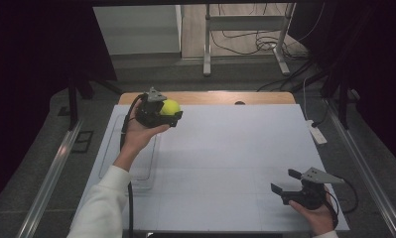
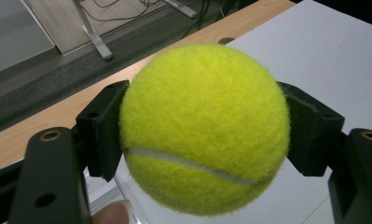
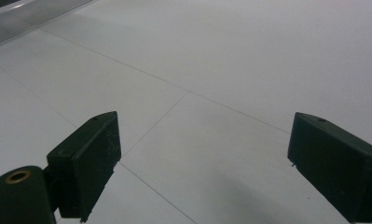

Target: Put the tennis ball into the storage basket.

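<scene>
Left gripper: jaws clamped on the ball, one pad at 9 o'clock and one at 3 o'clock of it in the left gripper view, both pressed into the felt. Ball sits square between the pads, seam running low across its front. A fingertip shows at 6 o'clock in that view. Gripper is raised off the table, held up in the left hand, toward the table's 11 o'clock corner in the high view. Cable trails down along the sleeve.

Right gripper: jaws wide apart, nothing between them. Right gripper view shows just bare white table past the pads. It rests low at the table's 5 o'clock corner in the right hand, well apart from the ball.

Clear tray lies flat on the table below and at 7 o'clock of the left gripper; looks empty, hard to be sure, it is faint.

Progress, my read: grasp and lift done, ball is secure and airborne. Left: carry and set-down. Destination not evident; tray is the nearest candidate, or a handover to the idle right gripper. Ball is round, will roll if released on bare table.
</scene>
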`<move>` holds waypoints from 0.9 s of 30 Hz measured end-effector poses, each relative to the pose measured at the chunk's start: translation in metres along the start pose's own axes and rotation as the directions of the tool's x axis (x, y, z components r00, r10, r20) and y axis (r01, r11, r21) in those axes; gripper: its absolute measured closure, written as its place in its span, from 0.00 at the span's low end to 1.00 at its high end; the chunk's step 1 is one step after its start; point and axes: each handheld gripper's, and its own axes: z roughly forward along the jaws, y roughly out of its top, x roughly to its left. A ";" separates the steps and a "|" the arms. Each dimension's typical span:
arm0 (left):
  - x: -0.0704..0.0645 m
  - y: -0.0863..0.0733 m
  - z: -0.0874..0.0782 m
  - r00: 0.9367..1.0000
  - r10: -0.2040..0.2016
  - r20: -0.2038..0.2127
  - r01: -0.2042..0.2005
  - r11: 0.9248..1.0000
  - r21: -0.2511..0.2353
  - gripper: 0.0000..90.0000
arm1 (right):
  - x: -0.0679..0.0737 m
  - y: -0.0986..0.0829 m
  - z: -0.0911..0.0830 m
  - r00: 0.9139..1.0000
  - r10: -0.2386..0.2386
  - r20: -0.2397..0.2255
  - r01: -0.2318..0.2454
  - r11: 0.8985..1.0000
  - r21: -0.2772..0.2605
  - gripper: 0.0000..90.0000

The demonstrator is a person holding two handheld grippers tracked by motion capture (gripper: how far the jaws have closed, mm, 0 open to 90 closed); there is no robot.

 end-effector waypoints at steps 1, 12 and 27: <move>0.001 0.000 0.000 1.000 -0.002 -0.004 0.002 1.000 0.001 0.29 | 0.000 0.000 0.000 1.000 0.000 0.000 0.000 1.000 0.000 0.11; 0.010 -0.003 0.000 1.000 -0.019 -0.024 0.019 1.000 0.003 0.29 | 0.000 0.000 0.000 1.000 0.000 0.001 0.000 1.000 -0.001 0.11; 0.023 -0.005 -0.006 0.997 -0.049 -0.058 0.049 0.999 -0.004 0.29 | 0.000 0.000 0.000 1.000 0.001 0.001 -0.001 1.000 0.000 0.11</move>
